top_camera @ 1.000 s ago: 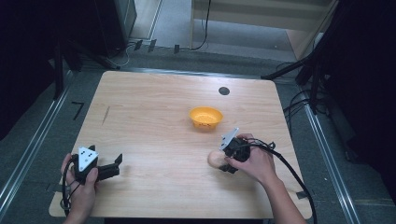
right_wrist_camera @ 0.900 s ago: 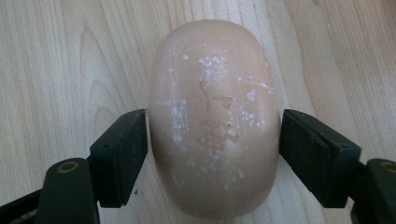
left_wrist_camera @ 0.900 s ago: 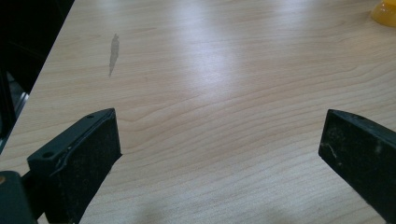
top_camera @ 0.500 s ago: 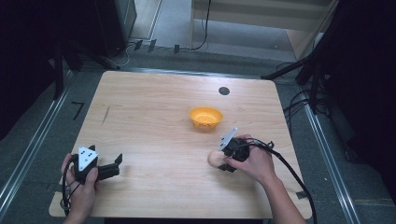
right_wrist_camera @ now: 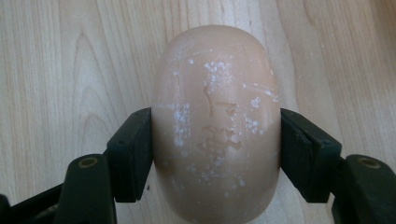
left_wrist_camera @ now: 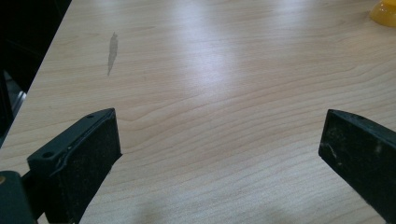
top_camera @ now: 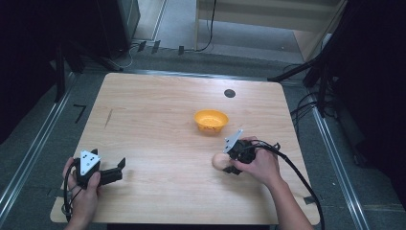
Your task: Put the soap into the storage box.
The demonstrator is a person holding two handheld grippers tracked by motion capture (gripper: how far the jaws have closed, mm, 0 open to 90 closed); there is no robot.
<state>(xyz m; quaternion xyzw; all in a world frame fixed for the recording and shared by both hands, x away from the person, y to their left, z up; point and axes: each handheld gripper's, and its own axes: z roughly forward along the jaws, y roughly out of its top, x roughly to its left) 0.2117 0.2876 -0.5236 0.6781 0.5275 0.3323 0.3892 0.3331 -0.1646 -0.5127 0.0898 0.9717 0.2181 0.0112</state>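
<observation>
We see the right gripper at the table's near right, jaws pinching a tan egg-shaped object on both sides, pads flush against it. The object sits at the wood surface, just near-side of the orange bowl. We see the left gripper at the near left edge, jaws spread wide over bare wood, gripping nothing.
</observation>
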